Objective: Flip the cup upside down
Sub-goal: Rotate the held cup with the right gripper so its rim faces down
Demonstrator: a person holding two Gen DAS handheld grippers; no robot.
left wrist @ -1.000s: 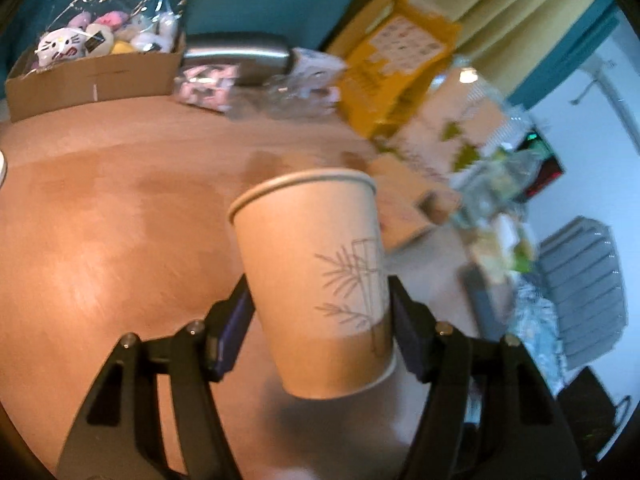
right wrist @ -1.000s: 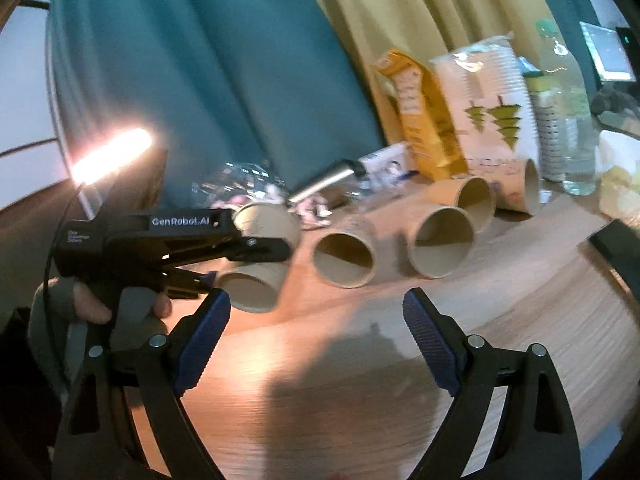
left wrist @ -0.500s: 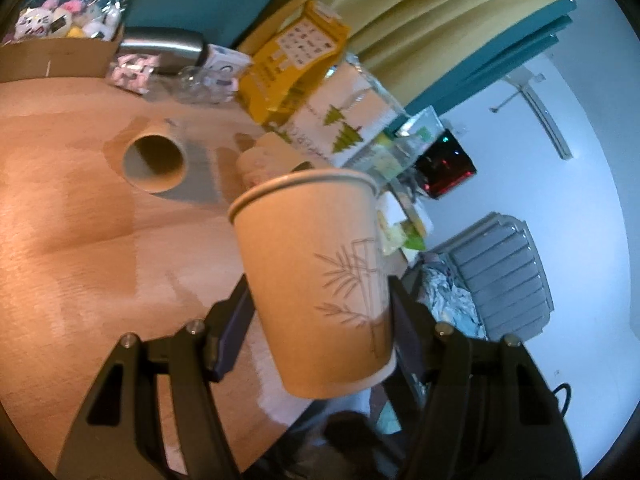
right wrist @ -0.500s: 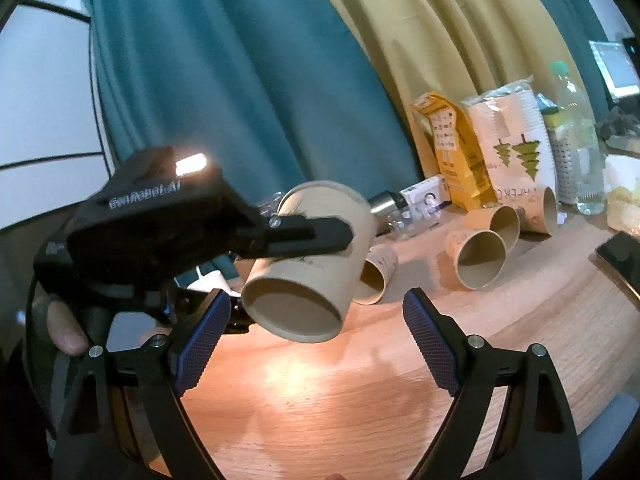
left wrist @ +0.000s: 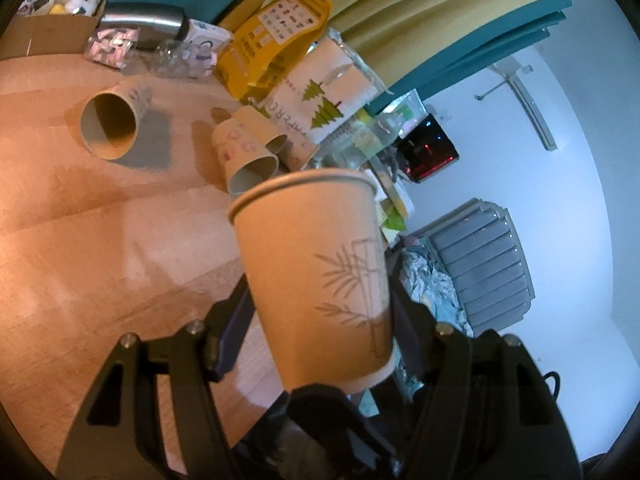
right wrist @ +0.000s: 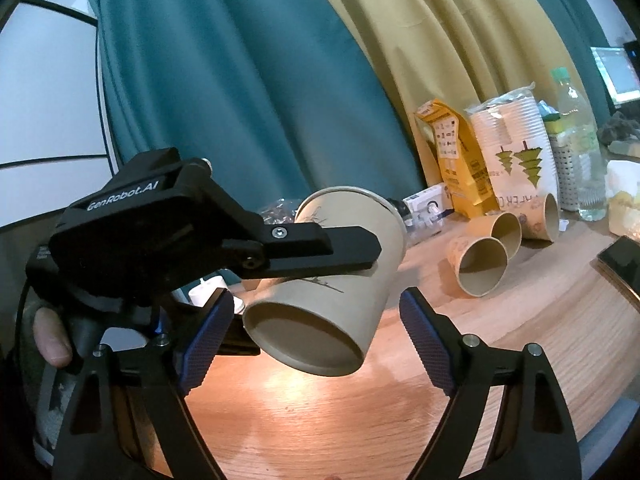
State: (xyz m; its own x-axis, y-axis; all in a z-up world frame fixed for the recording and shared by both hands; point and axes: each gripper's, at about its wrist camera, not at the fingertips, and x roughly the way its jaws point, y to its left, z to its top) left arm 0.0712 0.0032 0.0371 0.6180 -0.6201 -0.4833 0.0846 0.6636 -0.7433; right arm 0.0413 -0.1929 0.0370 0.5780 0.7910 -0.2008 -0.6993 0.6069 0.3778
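My left gripper (left wrist: 320, 312) is shut on a tan paper cup (left wrist: 316, 264) with a grey bamboo print, held above the wooden table (left wrist: 72, 220). In the right wrist view the same cup (right wrist: 332, 300) hangs tilted in the air, its base toward the camera and its rim up and away, clamped by the left gripper's black fingers (right wrist: 320, 252). My right gripper (right wrist: 316, 340) is open and empty, its blue pads on either side of the cup's base, not touching it.
Several paper cups lie on their sides on the table (left wrist: 110, 126) (left wrist: 248, 152) (right wrist: 480, 266). A yellow bag (left wrist: 276, 28), a sleeve of cups (right wrist: 516, 160), a water bottle (right wrist: 576, 140), a steel flask (left wrist: 140, 24) and a phone (right wrist: 624, 260) crowd the back edge.
The left gripper has lifted the cup off the table and carried it toward the right gripper, which now has the cup's base between its open fingers.
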